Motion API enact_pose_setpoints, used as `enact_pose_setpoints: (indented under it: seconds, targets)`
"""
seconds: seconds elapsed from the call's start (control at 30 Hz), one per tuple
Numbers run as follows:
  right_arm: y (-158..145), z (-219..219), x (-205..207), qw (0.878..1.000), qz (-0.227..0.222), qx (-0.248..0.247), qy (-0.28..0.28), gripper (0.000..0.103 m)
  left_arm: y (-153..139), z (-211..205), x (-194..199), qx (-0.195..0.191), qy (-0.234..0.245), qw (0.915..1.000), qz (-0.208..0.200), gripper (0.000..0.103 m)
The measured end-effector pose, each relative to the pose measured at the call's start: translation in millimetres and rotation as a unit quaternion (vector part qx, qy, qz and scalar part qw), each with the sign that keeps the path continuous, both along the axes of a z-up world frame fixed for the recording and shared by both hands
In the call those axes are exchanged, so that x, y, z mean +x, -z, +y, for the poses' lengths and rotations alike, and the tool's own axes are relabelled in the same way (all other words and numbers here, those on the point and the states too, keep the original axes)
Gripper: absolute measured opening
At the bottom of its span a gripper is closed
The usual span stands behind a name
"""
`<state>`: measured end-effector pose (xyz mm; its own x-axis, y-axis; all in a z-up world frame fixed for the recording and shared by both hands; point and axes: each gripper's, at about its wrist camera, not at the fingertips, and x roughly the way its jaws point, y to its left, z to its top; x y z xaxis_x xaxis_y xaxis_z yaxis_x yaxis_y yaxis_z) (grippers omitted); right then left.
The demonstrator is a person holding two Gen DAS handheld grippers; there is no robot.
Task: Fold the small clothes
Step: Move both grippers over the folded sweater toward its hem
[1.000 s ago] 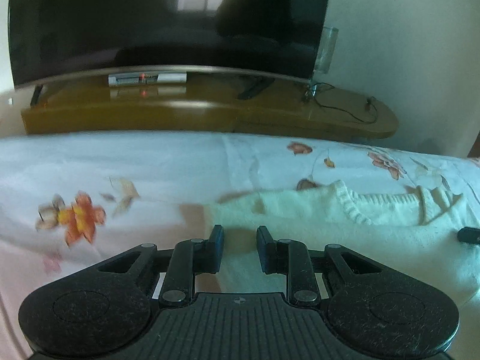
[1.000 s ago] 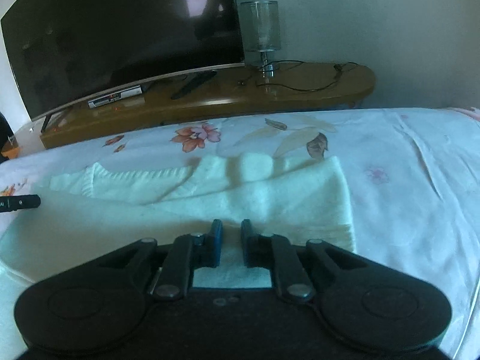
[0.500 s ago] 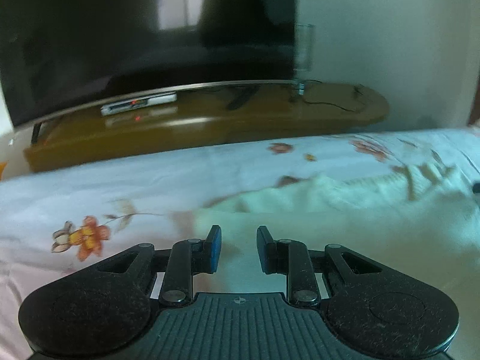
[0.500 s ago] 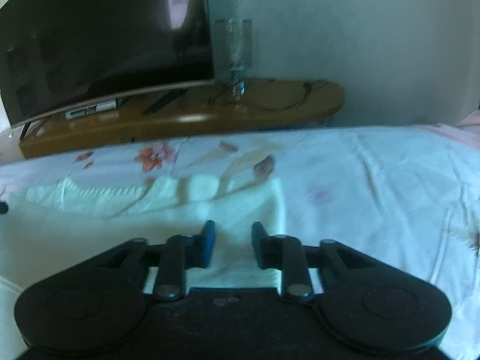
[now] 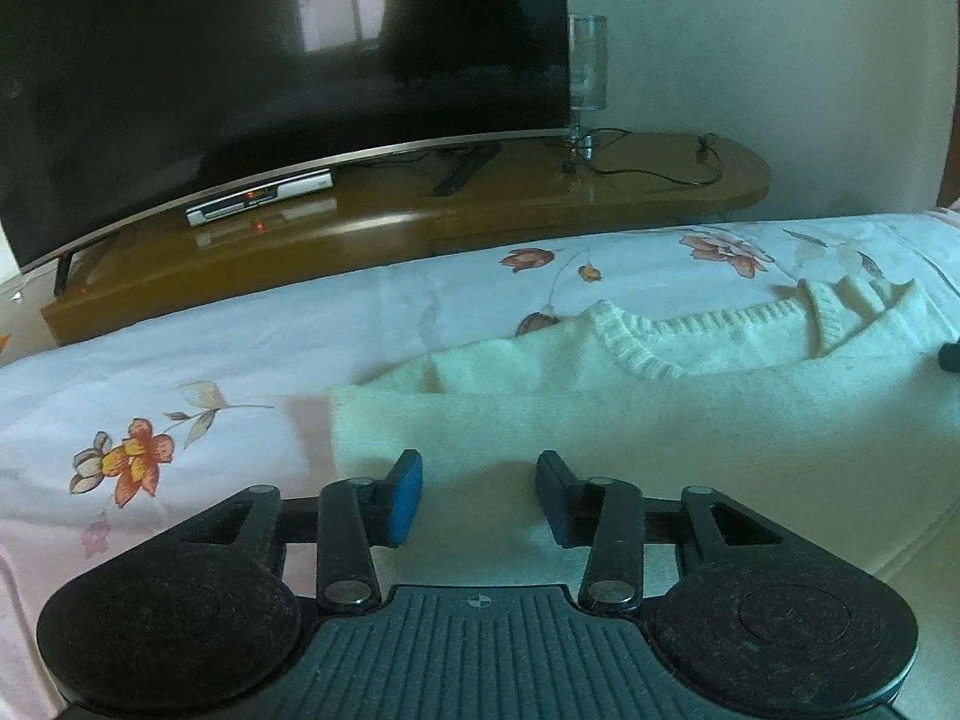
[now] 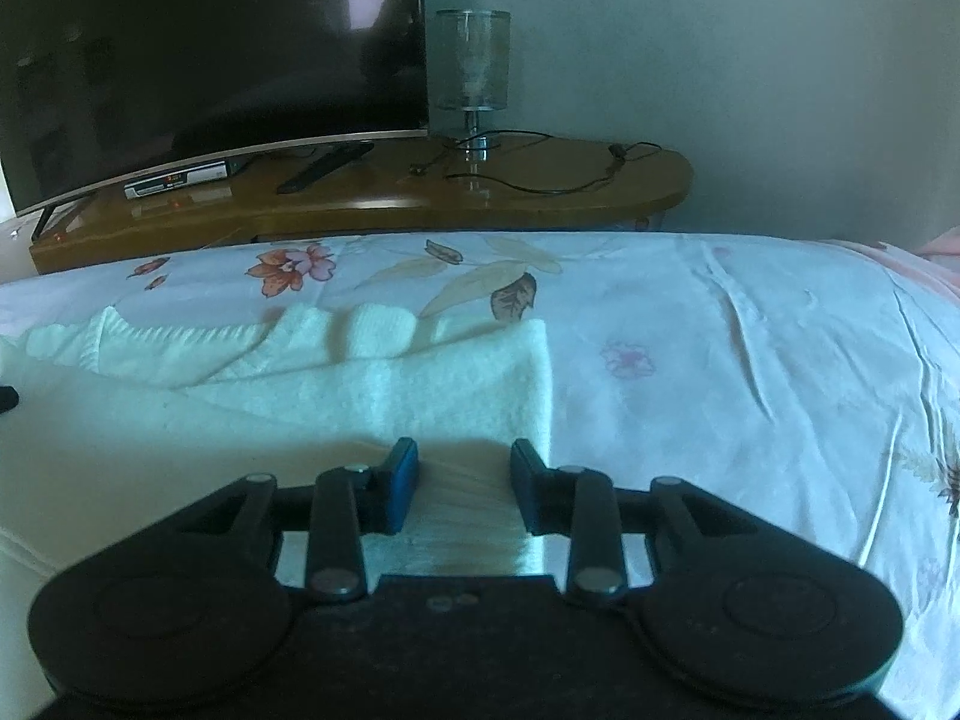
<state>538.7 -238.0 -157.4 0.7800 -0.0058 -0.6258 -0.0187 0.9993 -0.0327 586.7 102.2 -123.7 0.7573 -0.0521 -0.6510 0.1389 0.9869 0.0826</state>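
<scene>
A cream knitted sweater (image 5: 690,396) lies flat on a bed covered by a white floral sheet (image 5: 198,372), its ribbed neckline toward the far edge. The left tongs (image 5: 479,489) hover over the garment's left end with fingers spread apart, gripping nothing; the right tongs (image 6: 463,480) stand equally parted over its right end. Beyond the bed a low wooden TV stand (image 6: 384,198) carries a dark curved television (image 5: 252,72), a set-top box (image 5: 258,204), a glass-shaded lamp (image 6: 472,66) and a trailing cable (image 6: 558,180) against a pale wall.
</scene>
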Motion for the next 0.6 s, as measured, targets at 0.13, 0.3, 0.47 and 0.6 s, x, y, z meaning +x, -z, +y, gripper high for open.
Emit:
enact_pose_setpoints:
  seconds: [0.13, 0.3, 0.47, 0.6]
  targets:
    - [-17, 3, -9, 0.999, -0.020, 0.036, -0.002, 0.030, -18, -20, -8, -0.041, 0.019, 0.9986, -0.027, 0.053]
    - [-13, 48, -14, 0.997, -0.007, 0.031, -0.075, 0.031, -10, -75, -1, -0.052, 0.059, 0.9969, -0.007, 0.066]
    - [0, 52, -15, 0.998, 0.001, 0.005, -0.066, 0.032, 3, -73, -11, -0.039, 0.053, 0.9978, 0.004, 0.077]
    - [-17, 17, -33, 0.998, -0.004, 0.053, -0.042, 0.037, -3, -50, -40, -0.055, 0.016, 0.9983, 0.002, 0.077]
